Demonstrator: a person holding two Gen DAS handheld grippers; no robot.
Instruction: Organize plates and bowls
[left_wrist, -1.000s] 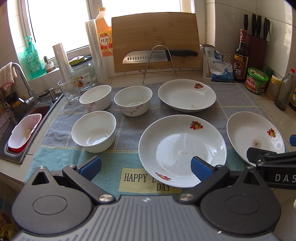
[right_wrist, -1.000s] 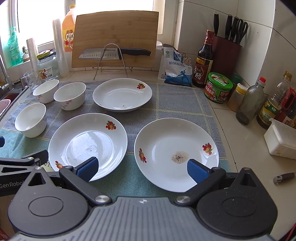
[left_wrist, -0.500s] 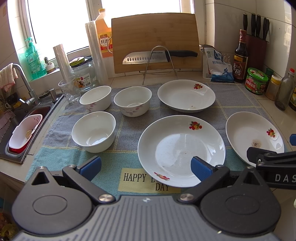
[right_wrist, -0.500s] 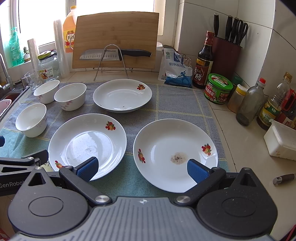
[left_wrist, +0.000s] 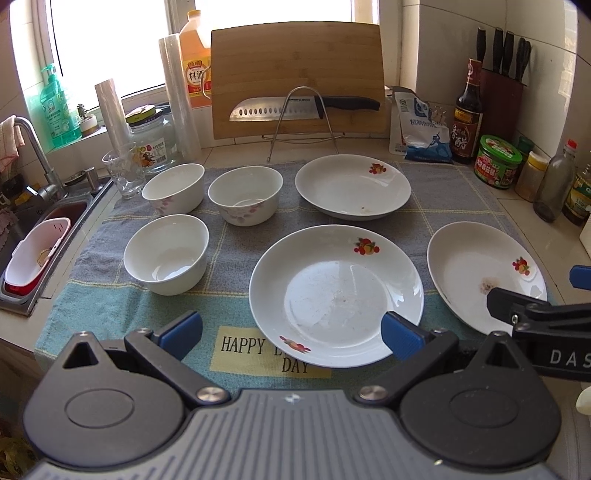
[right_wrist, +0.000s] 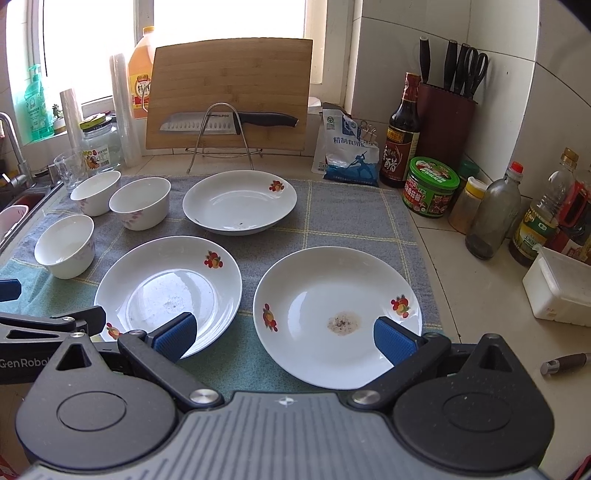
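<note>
Three white plates with fruit prints lie on the towel: a middle plate (left_wrist: 336, 299) (right_wrist: 168, 295), a right plate (left_wrist: 484, 273) (right_wrist: 336, 314) with a brown stain, and a far plate (left_wrist: 352, 186) (right_wrist: 239, 201). Three white bowls stand at the left: a near bowl (left_wrist: 166, 254) (right_wrist: 64, 245), a middle bowl (left_wrist: 245, 199) (right_wrist: 139, 203) and a far-left bowl (left_wrist: 173, 188) (right_wrist: 95, 192). My left gripper (left_wrist: 291, 332) is open and empty above the middle plate's near rim. My right gripper (right_wrist: 284, 338) is open and empty above the right plate's near rim.
A grey-and-teal towel (left_wrist: 240, 343) (right_wrist: 351, 206) covers the counter. A sink (left_wrist: 33, 236) lies at the left. A cutting board (left_wrist: 297, 79) with a knife (left_wrist: 303, 107) stands behind. Bottles and jars (right_wrist: 430, 192) line the right wall, and a white box (right_wrist: 559, 286) sits at right.
Both views have shifted very slightly. Both grippers stay open and no dish has moved.
</note>
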